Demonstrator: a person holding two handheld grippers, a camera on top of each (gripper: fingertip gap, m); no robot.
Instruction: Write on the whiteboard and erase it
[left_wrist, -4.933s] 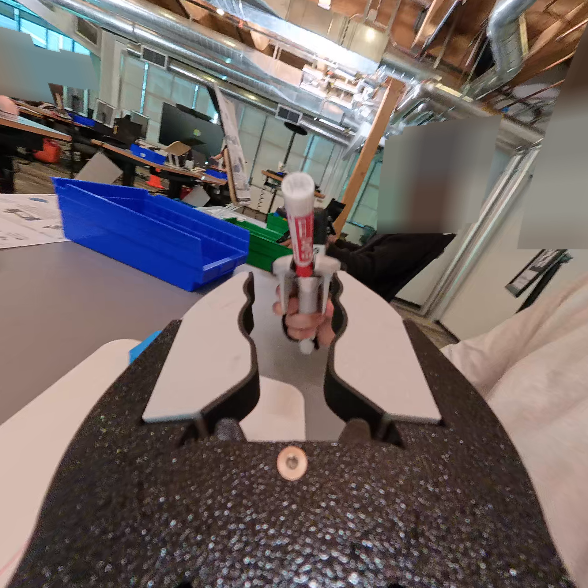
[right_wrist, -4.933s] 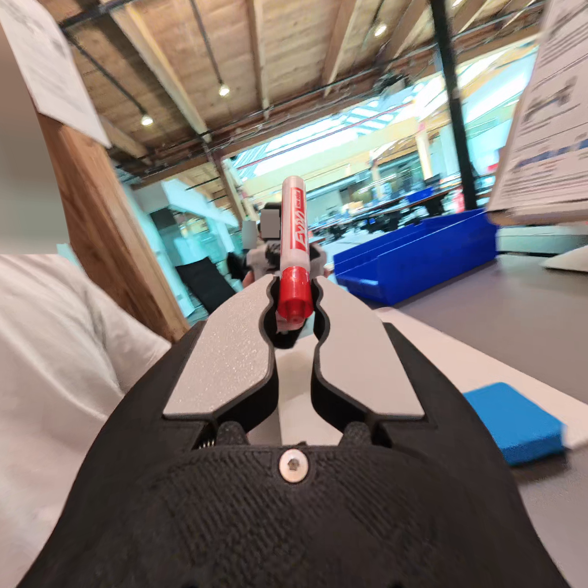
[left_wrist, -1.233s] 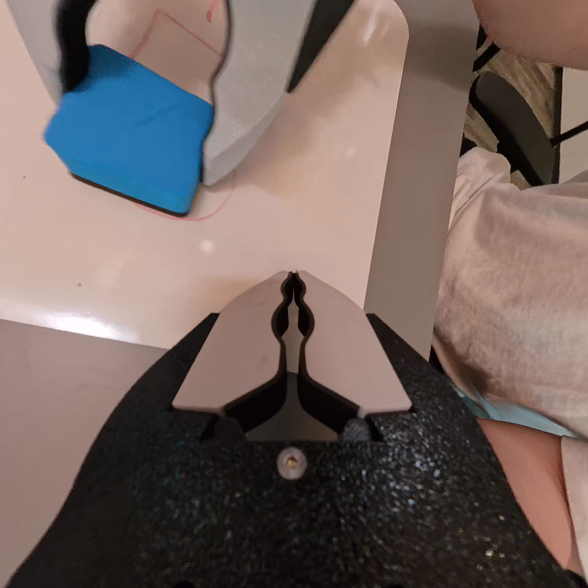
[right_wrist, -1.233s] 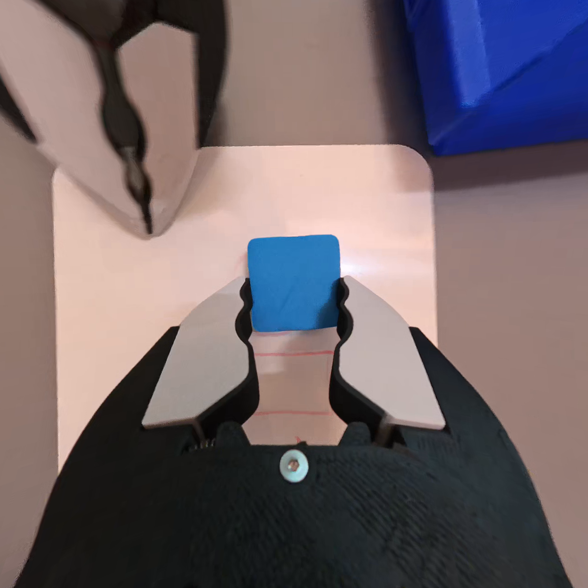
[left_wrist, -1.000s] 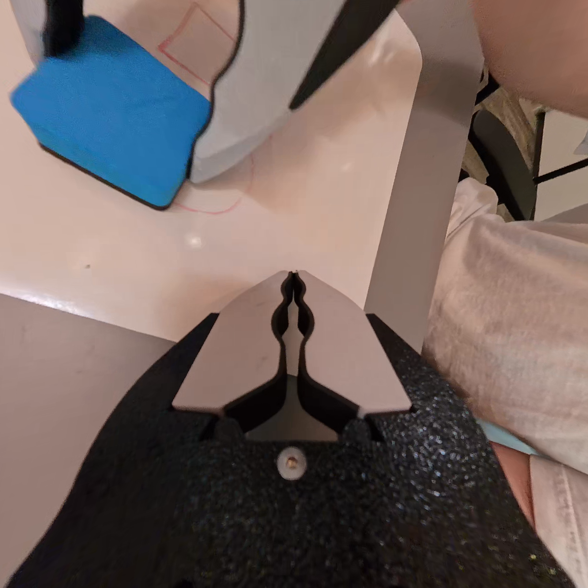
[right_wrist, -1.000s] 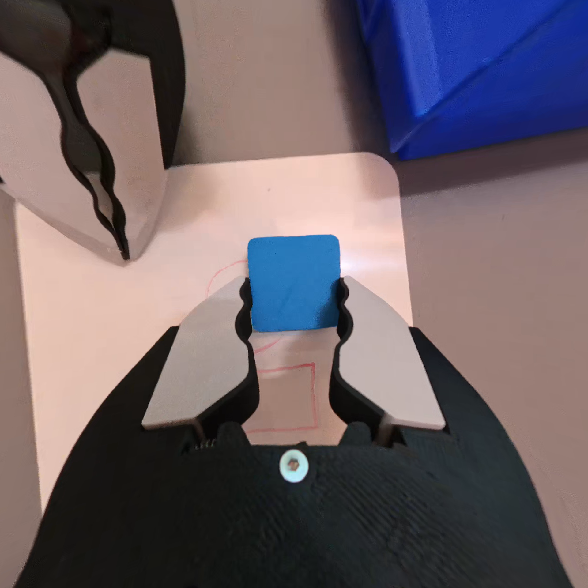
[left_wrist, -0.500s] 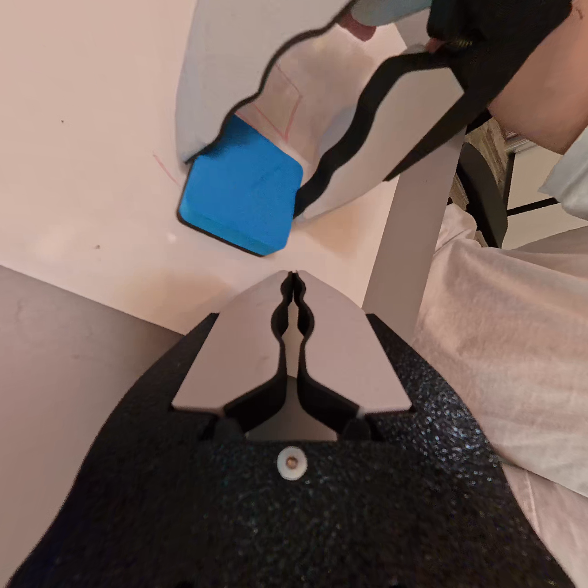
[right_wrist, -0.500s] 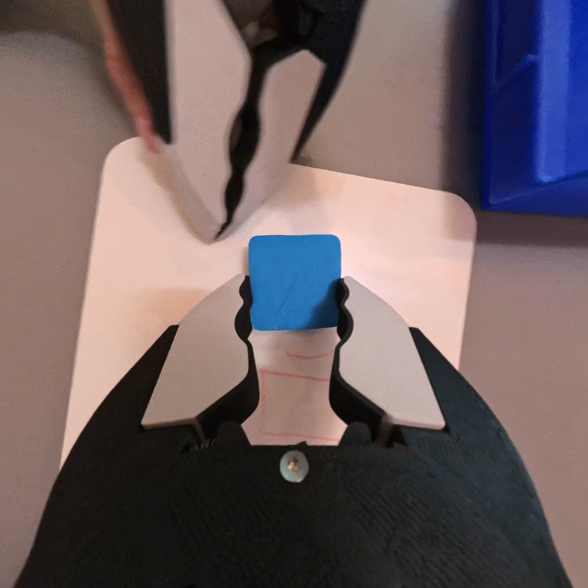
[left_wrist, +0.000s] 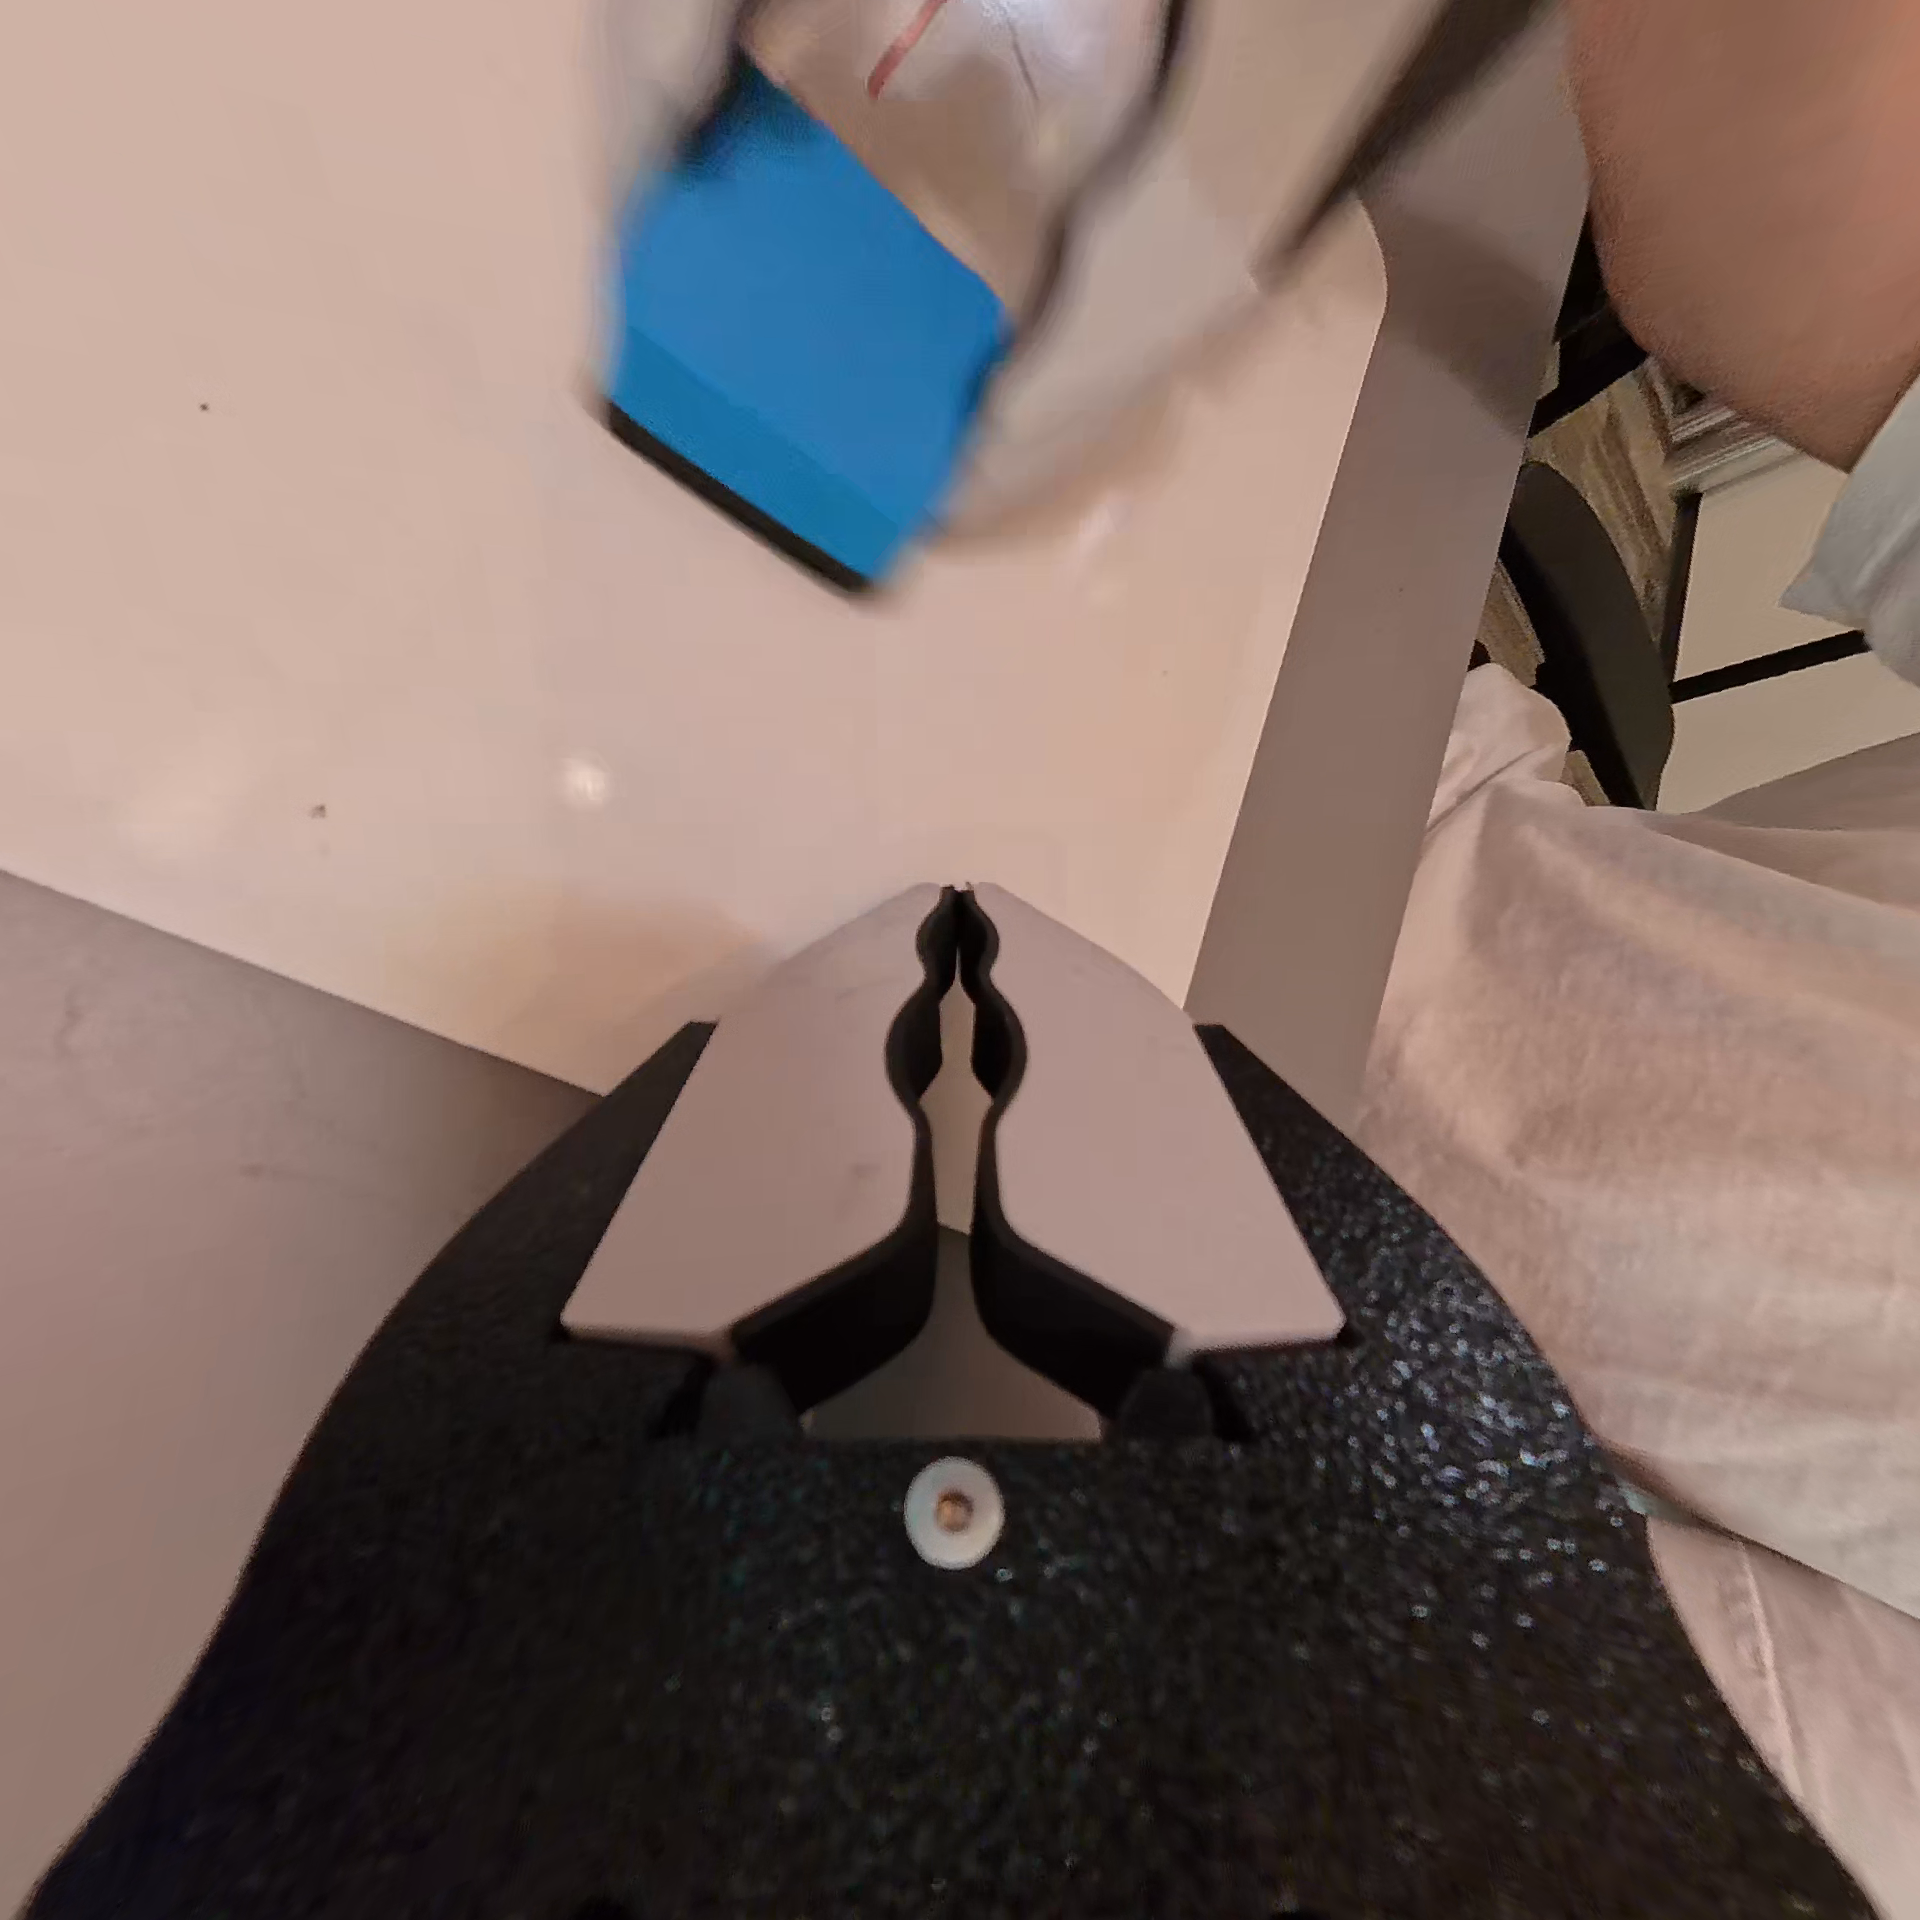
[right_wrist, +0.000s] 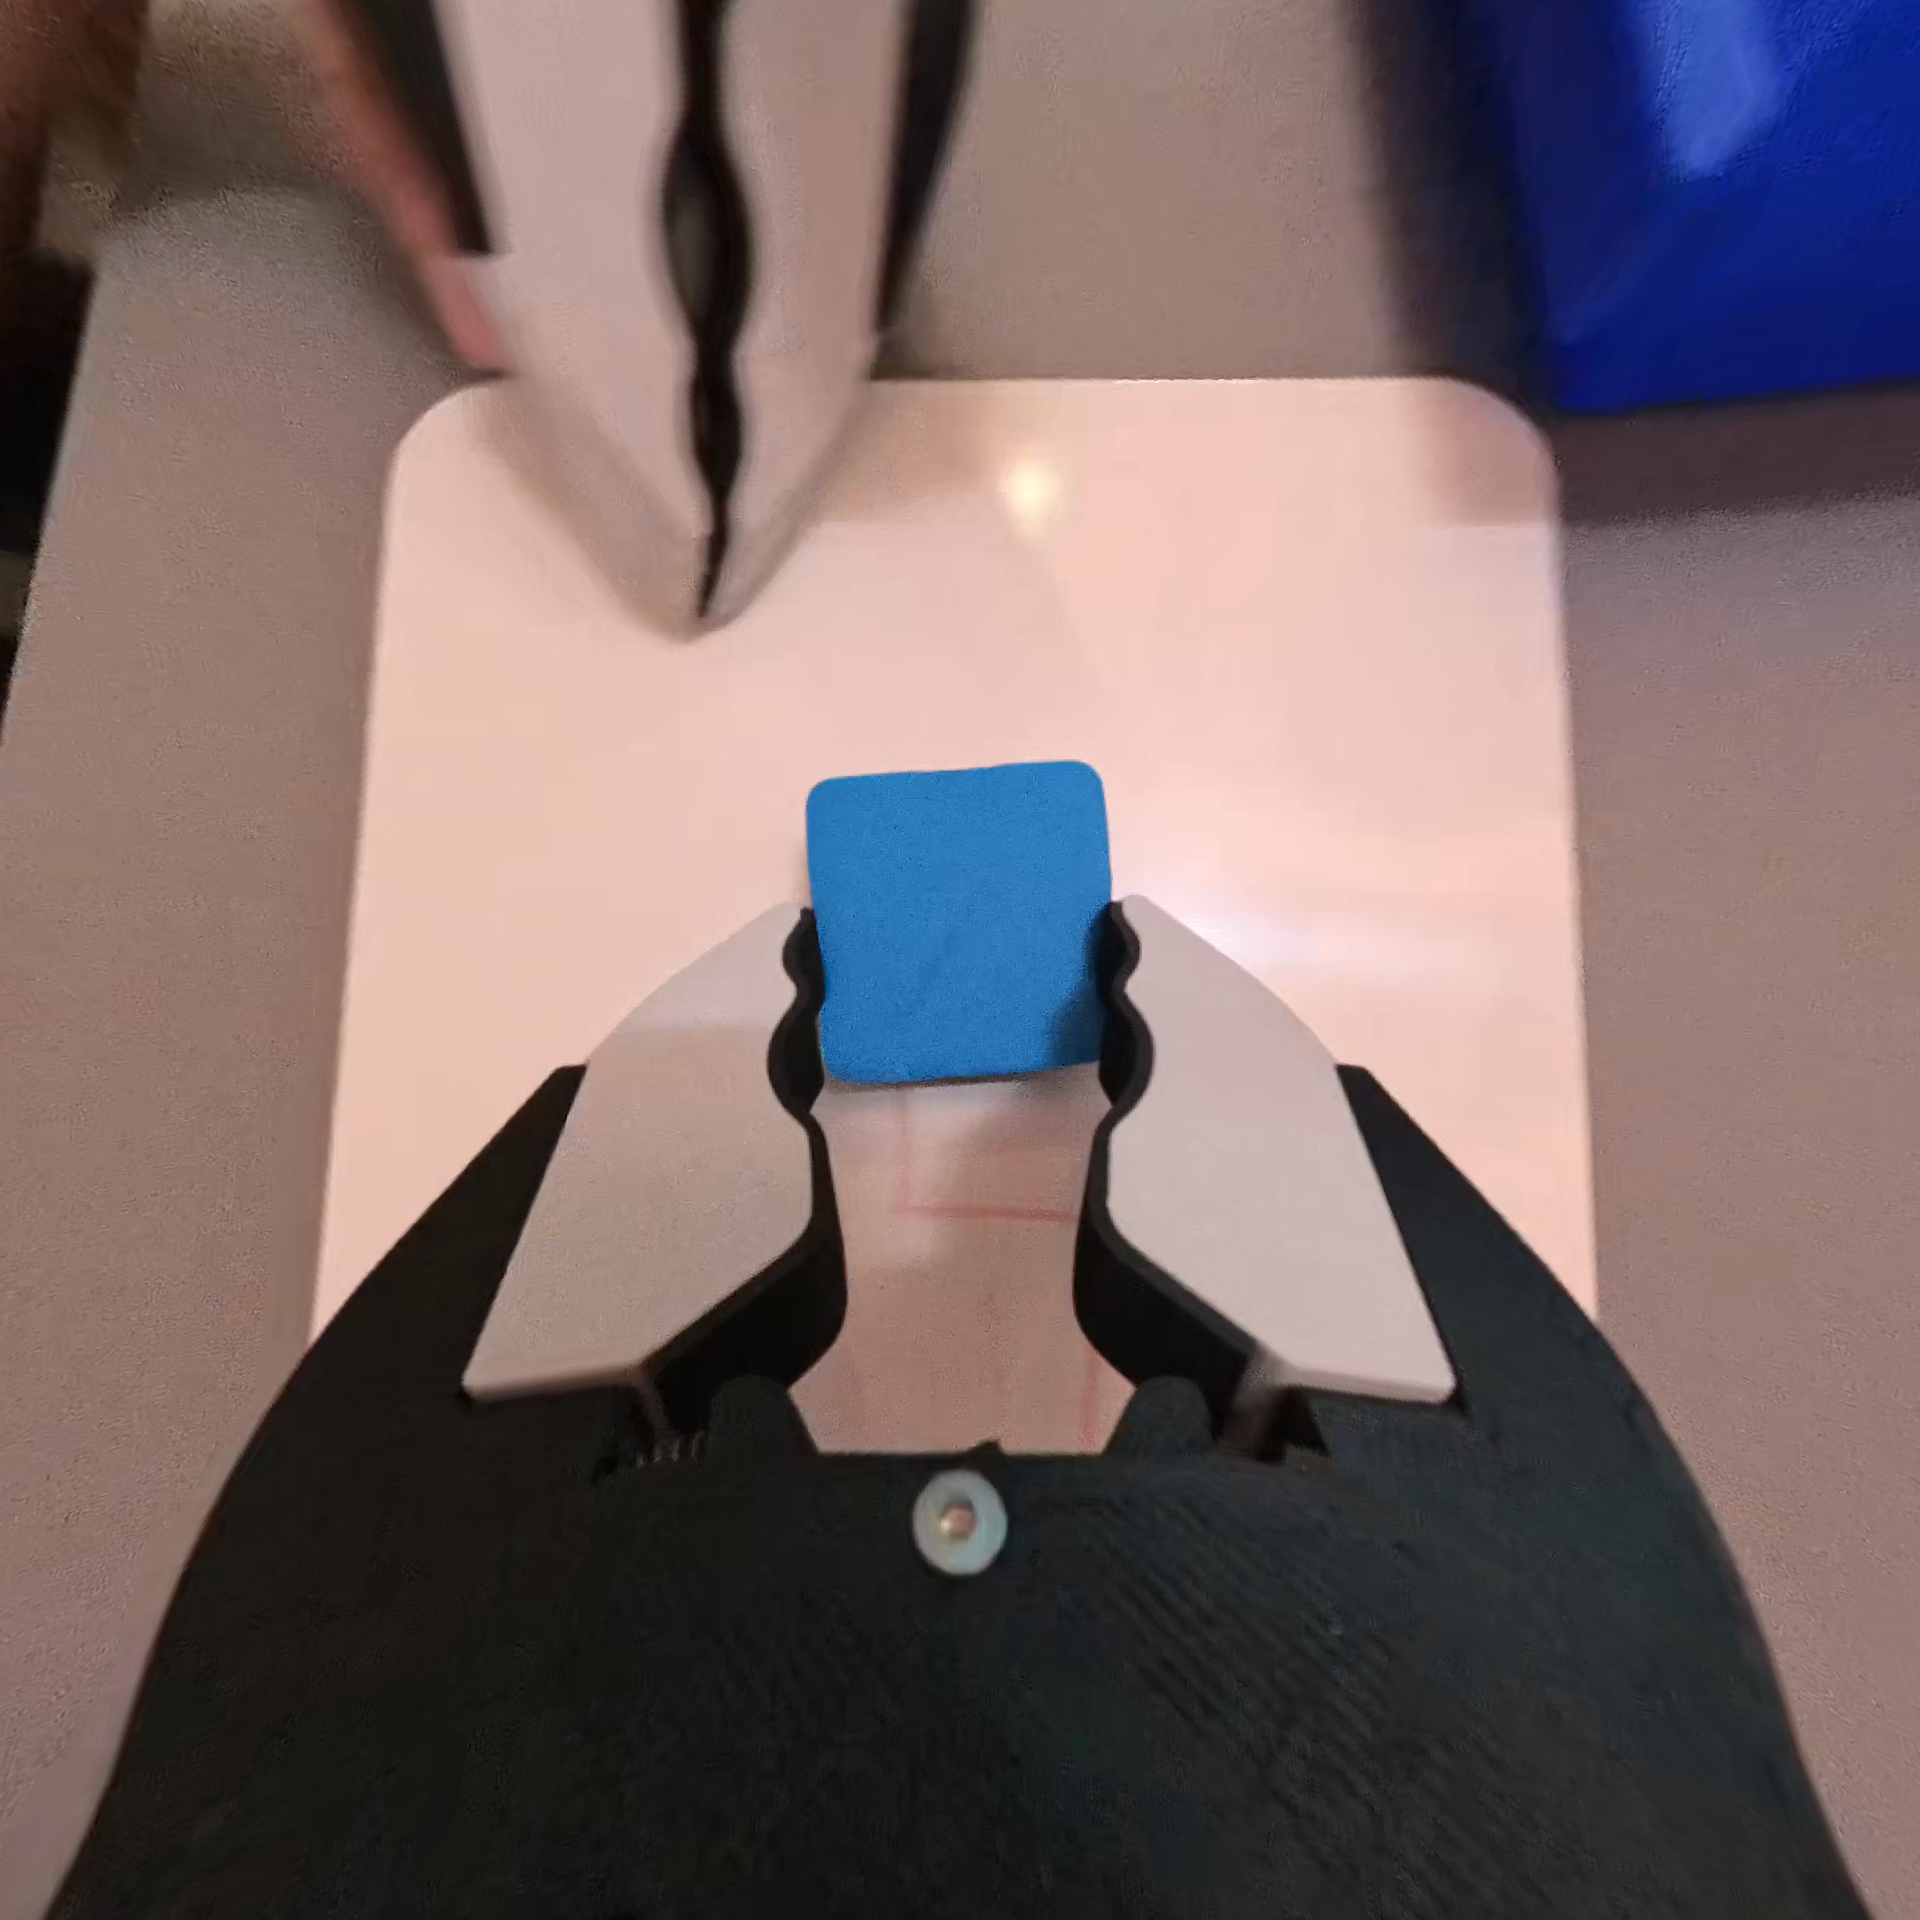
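Observation:
A small white whiteboard (right_wrist: 1247, 644) lies flat on the grey table; it also shows in the left wrist view (left_wrist: 312, 571). My right gripper (right_wrist: 961, 914) is shut on a blue eraser (right_wrist: 956, 925) and presses it on the board's middle. Faint red marker lines (right_wrist: 987, 1210) show on the board between its fingers. In the left wrist view the eraser (left_wrist: 790, 332) and the right gripper above it are blurred. My left gripper (left_wrist: 958, 891) is shut and empty, with its tips over the board's near edge. It shows in the right wrist view (right_wrist: 707, 613) at the board's far left corner.
A blue plastic bin (right_wrist: 1714, 187) stands on the grey table (right_wrist: 177, 831) beyond the board's far right corner. A person's light-clothed lap (left_wrist: 1662, 1143) and bare forearm (left_wrist: 1745, 208) are at the right of the left wrist view, past the table edge.
The marker held 4.9 s ago is gone and the right gripper now holds the eraser. Over the last second the eraser has swept back and forth over the red drawing, leaving fewer lines.

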